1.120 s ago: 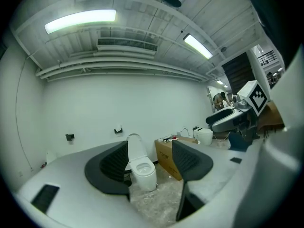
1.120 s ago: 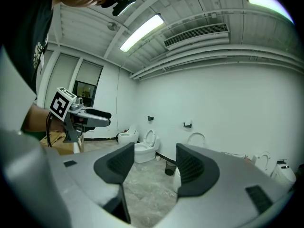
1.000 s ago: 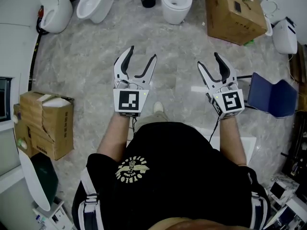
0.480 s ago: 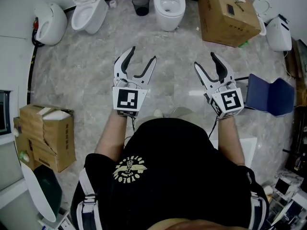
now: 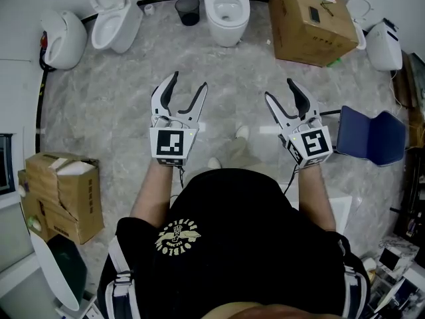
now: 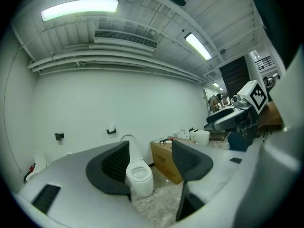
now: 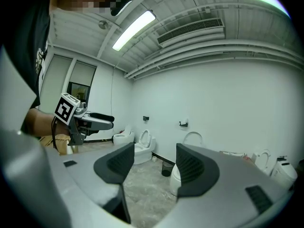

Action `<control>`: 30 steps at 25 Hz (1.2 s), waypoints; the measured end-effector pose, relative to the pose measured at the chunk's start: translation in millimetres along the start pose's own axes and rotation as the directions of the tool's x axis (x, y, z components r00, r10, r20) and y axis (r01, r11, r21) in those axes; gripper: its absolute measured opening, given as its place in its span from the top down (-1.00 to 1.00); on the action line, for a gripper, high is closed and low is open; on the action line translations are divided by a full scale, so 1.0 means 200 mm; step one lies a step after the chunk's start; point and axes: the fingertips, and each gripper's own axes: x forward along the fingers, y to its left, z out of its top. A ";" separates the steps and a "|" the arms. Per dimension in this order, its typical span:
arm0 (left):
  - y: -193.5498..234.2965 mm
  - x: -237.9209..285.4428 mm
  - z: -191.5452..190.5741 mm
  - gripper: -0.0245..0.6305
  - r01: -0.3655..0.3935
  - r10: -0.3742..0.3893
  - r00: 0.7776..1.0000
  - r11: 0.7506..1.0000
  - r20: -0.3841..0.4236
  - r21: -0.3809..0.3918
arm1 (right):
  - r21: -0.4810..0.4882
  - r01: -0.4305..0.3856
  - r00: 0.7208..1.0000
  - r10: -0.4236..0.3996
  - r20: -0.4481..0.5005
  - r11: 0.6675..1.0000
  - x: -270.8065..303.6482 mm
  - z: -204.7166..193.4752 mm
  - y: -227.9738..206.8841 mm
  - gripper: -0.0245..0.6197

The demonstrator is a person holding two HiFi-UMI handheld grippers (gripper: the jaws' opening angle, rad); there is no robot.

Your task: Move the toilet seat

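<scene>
Grey marbled floor (image 5: 119, 98) below, both my claws held up in the air, well apart from the white ceramic toilet (image 5: 226, 8) at the far wall. Left gripper (image 5: 188, 80): jaws spread, nothing between them, aimed at that toilet. Its white toilet seat (image 6: 132, 146) stands upright against the wall. Right gripper (image 5: 279, 88): jaws spread, empty too. Brown cardboard box (image 5: 312, 22) sits just right of the toilet, small black bin (image 5: 188, 10) just left.
</scene>
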 end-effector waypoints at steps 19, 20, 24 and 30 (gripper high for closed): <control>0.02 0.69 -0.01 0.09 -0.021 0.021 0.999 1.000 -0.039 0.006 | 0.011 -0.058 0.998 0.058 -0.023 0.998 0.40 -0.08 -0.56 0.10; 0.03 0.72 0.00 0.09 -0.022 0.022 0.999 1.000 -0.037 0.009 | 0.009 -0.063 0.998 0.063 -0.023 0.998 0.42 -0.08 -0.58 0.10; 0.04 0.80 0.05 0.09 -0.024 0.024 0.999 1.000 -0.037 0.010 | -0.001 -0.081 0.997 0.081 -0.014 0.997 0.48 -0.03 -0.64 0.10; 0.05 0.92 0.08 0.09 -0.068 0.070 0.996 0.997 -0.060 0.031 | -0.009 -0.108 0.994 0.108 0.007 0.994 0.56 0.01 -0.79 0.10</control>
